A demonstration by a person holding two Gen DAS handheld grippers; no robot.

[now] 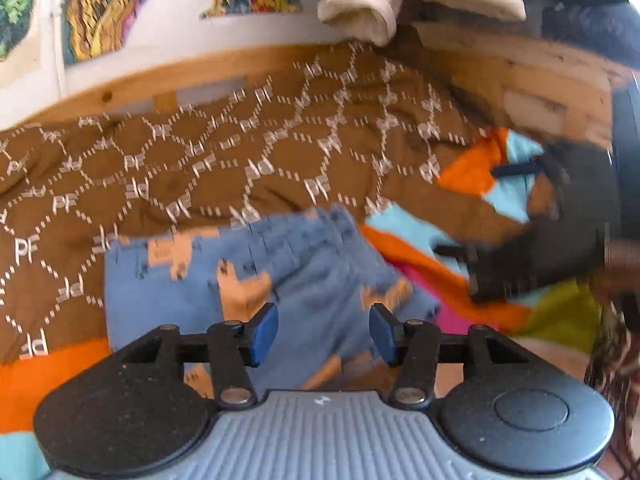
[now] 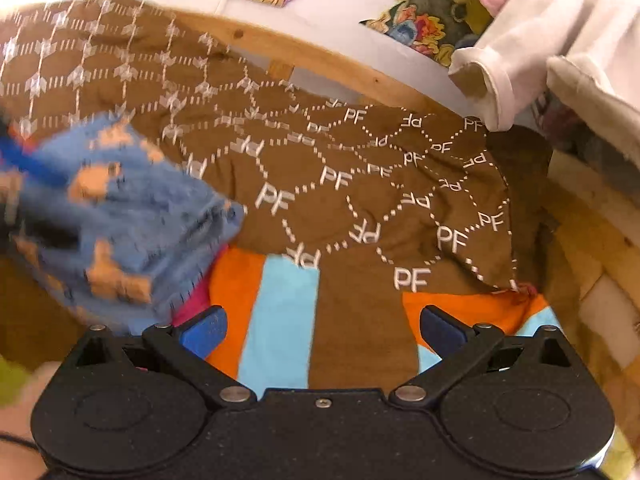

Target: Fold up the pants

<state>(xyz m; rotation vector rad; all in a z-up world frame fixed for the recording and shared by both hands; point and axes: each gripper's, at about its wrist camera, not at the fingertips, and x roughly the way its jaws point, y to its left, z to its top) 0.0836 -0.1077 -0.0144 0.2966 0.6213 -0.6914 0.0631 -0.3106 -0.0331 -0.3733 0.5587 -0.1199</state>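
Each camera sits on a gripper and looks forward and down along its two fingers, close above a bed. The left view has the blue pants (image 1: 256,276) right ahead at 12 o'clock, very near, and the right gripper (image 1: 480,264) at 3 o'clock. The right view sees the same pants (image 2: 120,220) at 9 o'clock. Both views share the brown blanket (image 1: 200,168) and the wooden bed frame (image 2: 328,60) at 12 o'clock.

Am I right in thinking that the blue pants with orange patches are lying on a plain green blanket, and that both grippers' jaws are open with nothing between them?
Not quite: the blanket is brown with a white PF pattern, not plain green, as the right wrist view shows. The rest holds: the pants lie on it, and the left gripper and right gripper have open, empty jaws.
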